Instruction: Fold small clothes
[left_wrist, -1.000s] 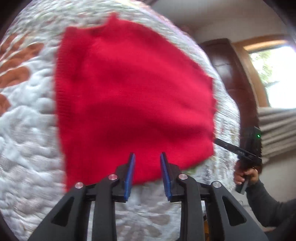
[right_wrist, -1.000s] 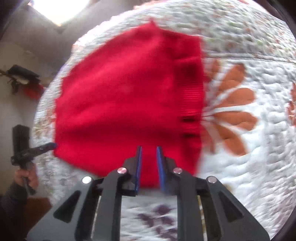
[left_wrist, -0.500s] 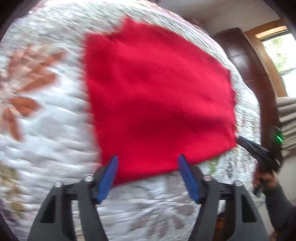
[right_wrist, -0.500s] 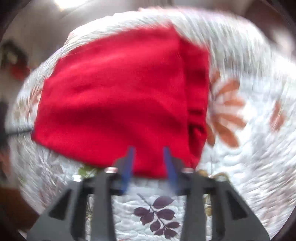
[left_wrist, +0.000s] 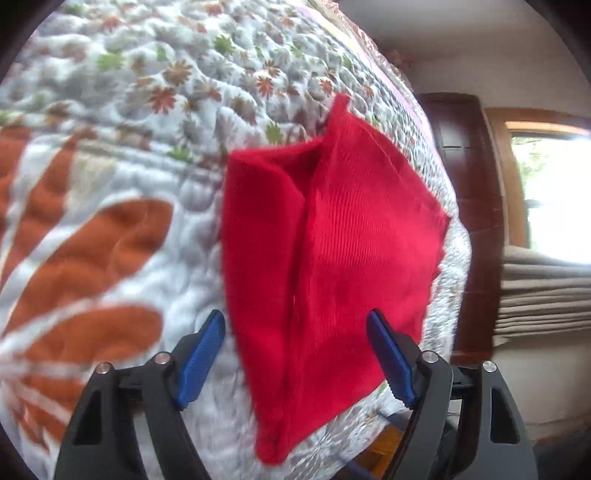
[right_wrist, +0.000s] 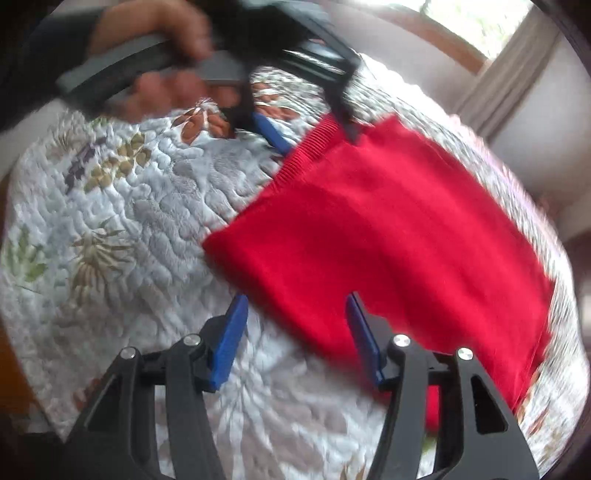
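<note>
Left wrist: left hand-held gripper (left_wrist: 295, 354) was wide open over the folded red garment (left_wrist: 332, 266) lying on the quilted bed (left_wrist: 110, 184). Right hand-held gripper (right_wrist: 295, 332) also open, at the garment's edge.

Bare quilt (right_wrist: 122, 236) lies free beside the red garment (right_wrist: 388, 236), left gripper (right_wrist: 314, 136) at its far edge.

Right gripper (right_wrist: 295, 332) jaws spread wide, hovering over near edge of red knit garment (right_wrist: 388, 240) lying flat on floral quilt (right_wrist: 129, 240). Left gripper (right_wrist: 314, 136) at 12 o'clock, jaws apart at garment's ribbed far corner, hand (right_wrist: 159, 55) gripping its handle at 11.
</note>
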